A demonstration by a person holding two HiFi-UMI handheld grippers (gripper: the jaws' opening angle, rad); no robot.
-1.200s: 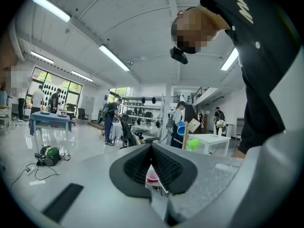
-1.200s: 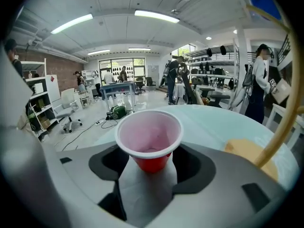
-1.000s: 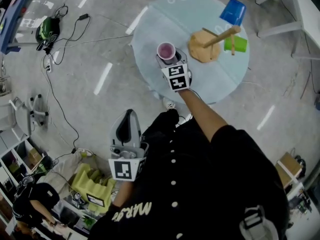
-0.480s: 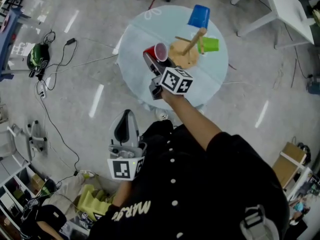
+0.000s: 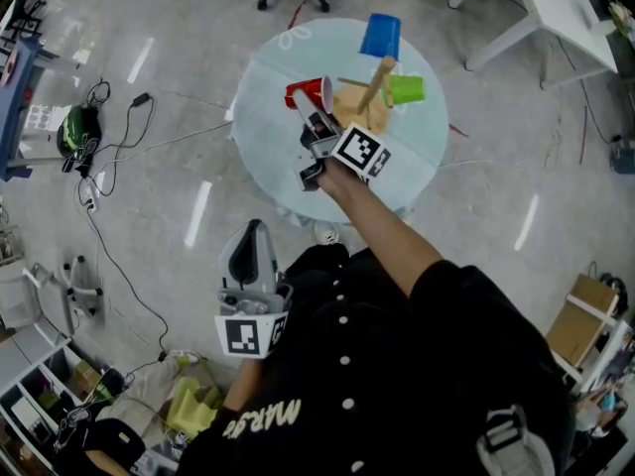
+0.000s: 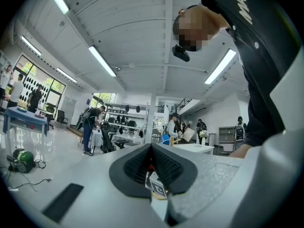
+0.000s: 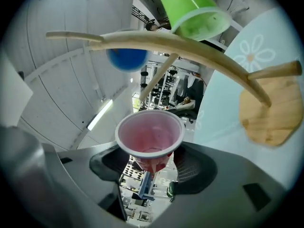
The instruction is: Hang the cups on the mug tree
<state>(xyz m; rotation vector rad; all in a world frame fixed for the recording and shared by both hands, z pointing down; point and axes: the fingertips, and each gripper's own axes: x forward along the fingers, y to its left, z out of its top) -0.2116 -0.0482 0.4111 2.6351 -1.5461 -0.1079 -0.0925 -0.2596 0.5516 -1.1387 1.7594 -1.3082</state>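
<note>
Two of the three cups in view appear to be done. The blue cup (image 5: 380,36) and the green cup (image 5: 405,89) both sit up on pegs of the wooden mug tree (image 5: 372,85), which stands on the round pale desk (image 5: 278,157). The third, a red cup (image 5: 310,94), is off the desk and in the air just beside the tree. It is clamped by its lower part between the pads of the right tool (image 5: 312,117), tipped on its side with its open mouth facing the tree. In the right gripper view a bare peg (image 7: 156,77) slants just above the rim of that cup, apart from it, so the cup is not yet on a peg. The left tool (image 5: 248,251) hangs low near the person's body, well away from the desk, its jaws together with nothing between them. No other loose cup shows on the desk. What is left, as I judge it, is to slide the red cup's mouth over that free peg, let it settle, and release it.
</note>
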